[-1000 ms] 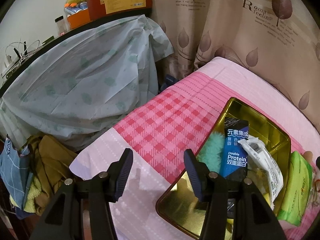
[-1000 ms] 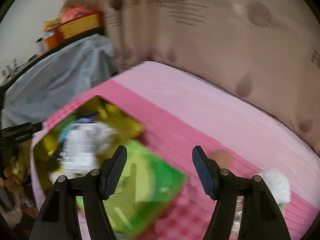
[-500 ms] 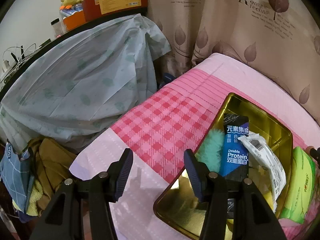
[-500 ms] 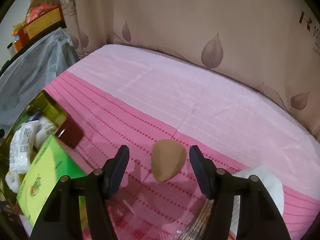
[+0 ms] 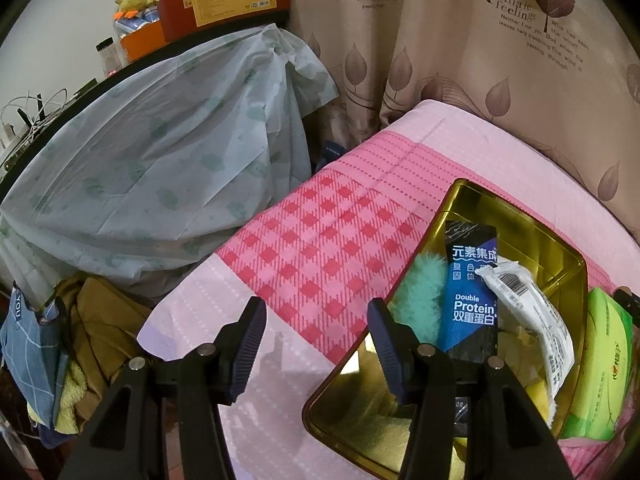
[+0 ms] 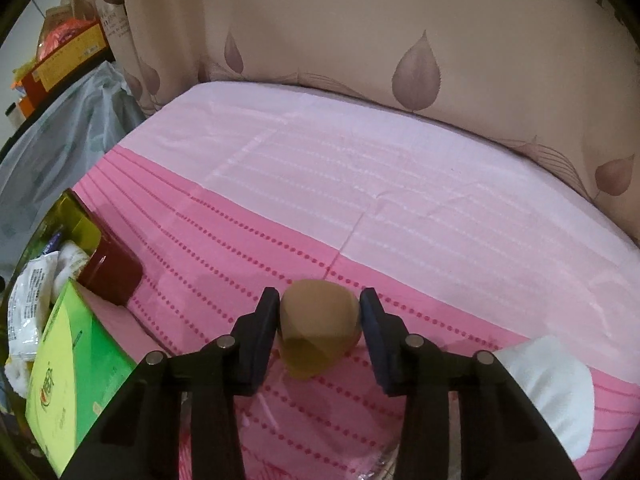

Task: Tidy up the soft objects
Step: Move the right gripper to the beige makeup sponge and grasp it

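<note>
My right gripper (image 6: 319, 310) is shut on a tan egg-shaped makeup sponge (image 6: 318, 324), both pads touching its sides, over the pink bedspread (image 6: 400, 184). A gold tin (image 5: 520, 236) at the right of the left wrist view holds a teal fluffy item (image 5: 420, 292), a blue protein packet (image 5: 472, 304) and a white packet (image 5: 532, 312). A green tissue pack (image 5: 600, 364) lies at the tin's right edge; it also shows in the right wrist view (image 6: 68, 372). My left gripper (image 5: 316, 320) is open and empty above the bed's near corner, left of the tin.
A shelf draped in a pale green sheet (image 5: 160, 168) stands left of the bed, with boxes (image 5: 224, 4) on top. Clothes (image 5: 80, 344) hang at the lower left. A leaf-print curtain (image 6: 400, 40) runs behind the bed. A white soft item (image 6: 548, 388) lies right of my right gripper.
My right gripper swung right from the tin toward the tan sponge and closed on it. My left gripper stayed open and hardly moved.
</note>
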A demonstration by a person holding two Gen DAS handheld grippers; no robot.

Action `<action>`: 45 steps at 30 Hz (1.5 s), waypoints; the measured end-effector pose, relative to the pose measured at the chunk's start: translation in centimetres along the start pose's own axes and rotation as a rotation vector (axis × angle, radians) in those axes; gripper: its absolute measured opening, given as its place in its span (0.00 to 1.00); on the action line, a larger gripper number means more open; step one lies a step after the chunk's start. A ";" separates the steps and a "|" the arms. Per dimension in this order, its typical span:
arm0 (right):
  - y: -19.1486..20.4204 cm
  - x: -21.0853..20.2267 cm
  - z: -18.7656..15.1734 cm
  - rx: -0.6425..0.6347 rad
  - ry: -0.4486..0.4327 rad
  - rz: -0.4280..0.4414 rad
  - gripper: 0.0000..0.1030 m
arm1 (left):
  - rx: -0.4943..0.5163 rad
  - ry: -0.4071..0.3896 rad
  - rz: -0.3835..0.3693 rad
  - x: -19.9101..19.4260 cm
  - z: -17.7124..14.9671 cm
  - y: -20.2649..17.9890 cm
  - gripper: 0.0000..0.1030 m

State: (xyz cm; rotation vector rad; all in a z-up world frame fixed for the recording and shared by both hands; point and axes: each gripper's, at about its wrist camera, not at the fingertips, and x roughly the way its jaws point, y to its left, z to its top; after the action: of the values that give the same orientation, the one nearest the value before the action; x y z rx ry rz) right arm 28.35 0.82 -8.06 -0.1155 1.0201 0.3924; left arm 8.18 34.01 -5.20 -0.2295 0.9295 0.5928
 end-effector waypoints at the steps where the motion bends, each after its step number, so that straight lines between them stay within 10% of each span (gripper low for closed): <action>1: 0.1 -0.1 0.0 -0.006 0.001 -0.003 0.37 | 0.000 -0.001 -0.001 0.0 0.0 0.0 0.52; 22: 1.4 0.8 -0.3 -0.074 -0.015 -0.058 0.37 | 0.003 -0.006 0.000 -0.2 0.1 0.1 0.52; 45: -1.7 -11.2 -3.9 -0.055 -0.157 -0.073 0.37 | 0.022 -0.021 0.002 -0.8 0.0 -0.1 0.52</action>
State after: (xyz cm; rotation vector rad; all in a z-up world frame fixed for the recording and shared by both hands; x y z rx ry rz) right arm 20.66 -4.78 -0.83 -0.1680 0.8480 0.3570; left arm 7.89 33.63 -4.59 -0.2027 0.9159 0.5857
